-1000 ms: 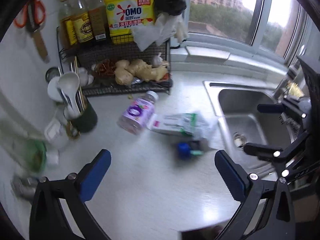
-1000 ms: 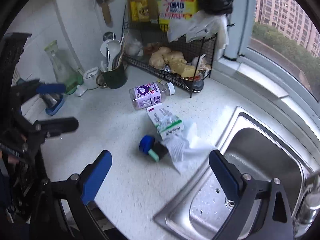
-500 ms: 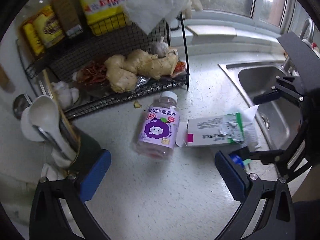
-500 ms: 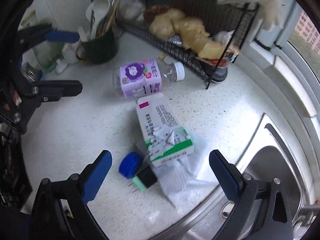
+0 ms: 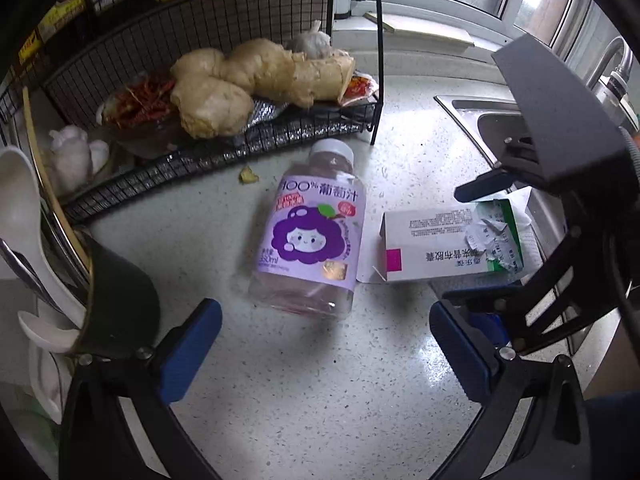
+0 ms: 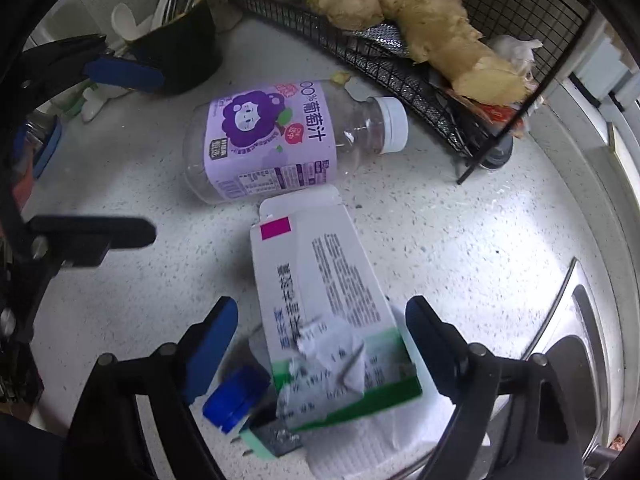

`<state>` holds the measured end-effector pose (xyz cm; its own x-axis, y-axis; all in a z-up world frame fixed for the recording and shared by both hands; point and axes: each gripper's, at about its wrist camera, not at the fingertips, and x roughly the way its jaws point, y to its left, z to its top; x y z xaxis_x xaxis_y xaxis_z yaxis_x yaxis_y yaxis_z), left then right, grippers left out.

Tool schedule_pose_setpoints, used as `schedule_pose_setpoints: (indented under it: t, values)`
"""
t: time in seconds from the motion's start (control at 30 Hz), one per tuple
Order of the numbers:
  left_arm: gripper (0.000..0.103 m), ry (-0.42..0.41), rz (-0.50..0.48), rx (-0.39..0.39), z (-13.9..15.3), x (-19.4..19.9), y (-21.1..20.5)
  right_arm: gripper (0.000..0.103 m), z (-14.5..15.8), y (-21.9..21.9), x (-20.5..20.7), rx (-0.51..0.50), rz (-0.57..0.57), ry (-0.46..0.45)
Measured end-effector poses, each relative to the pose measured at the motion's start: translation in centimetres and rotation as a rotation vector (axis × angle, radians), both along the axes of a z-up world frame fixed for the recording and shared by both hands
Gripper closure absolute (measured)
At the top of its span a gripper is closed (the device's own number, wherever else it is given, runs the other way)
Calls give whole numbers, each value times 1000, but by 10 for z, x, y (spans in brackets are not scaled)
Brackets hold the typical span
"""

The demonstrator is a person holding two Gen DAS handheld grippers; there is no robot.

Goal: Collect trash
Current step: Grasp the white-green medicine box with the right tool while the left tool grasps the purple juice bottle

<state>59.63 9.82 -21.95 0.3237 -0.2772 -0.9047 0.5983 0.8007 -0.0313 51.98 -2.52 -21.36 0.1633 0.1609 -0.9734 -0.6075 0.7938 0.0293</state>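
Observation:
An empty grape-juice bottle [image 5: 312,232] [image 6: 272,140] with a purple label and white cap lies on its side on the speckled counter. My left gripper [image 5: 320,320] [image 6: 128,156] is open and points down, its blue pads either side of the bottle's base without touching it. Beside the bottle lies a torn white-and-green carton [image 6: 320,280] [image 5: 440,248]. My right gripper [image 6: 320,316] [image 5: 484,240] straddles it; its jaws are closing and the pads stand just off the carton's sides. A blue cap [image 6: 236,396], a small green-and-black piece [image 6: 268,440] and a white tissue [image 6: 360,448] lie under the carton's torn end.
A black wire rack [image 5: 224,148] [image 6: 440,92] with ginger, garlic and dried chillies stands just behind the bottle. A dark cup [image 5: 116,296] [image 6: 180,52] holding spoons sits at the left. The steel sink [image 6: 576,344] [image 5: 480,120] lies to the right of the carton.
Both grippers have come down close over the counter, the left onto the bottle, the right onto the carton. The right jaws have narrowed a little.

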Motion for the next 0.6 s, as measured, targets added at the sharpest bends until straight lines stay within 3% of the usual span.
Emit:
schedule_pose_setpoints:
  t: [0.07, 0.1, 0.37, 0.6]
  values:
    - [0, 1, -3, 3, -3, -1, 1, 28, -4, 5, 1, -13, 7, 2]
    - [0, 4, -9, 3, -4, -1, 1, 39, -6, 7, 2, -15, 6, 9]
    - [0, 3, -43, -14, -3, 10, 4, 40, 2, 11, 2, 21, -43, -36]
    - [0, 11, -102, -16, -10, 30, -6, 43, 32, -12, 3, 42, -165, -92]
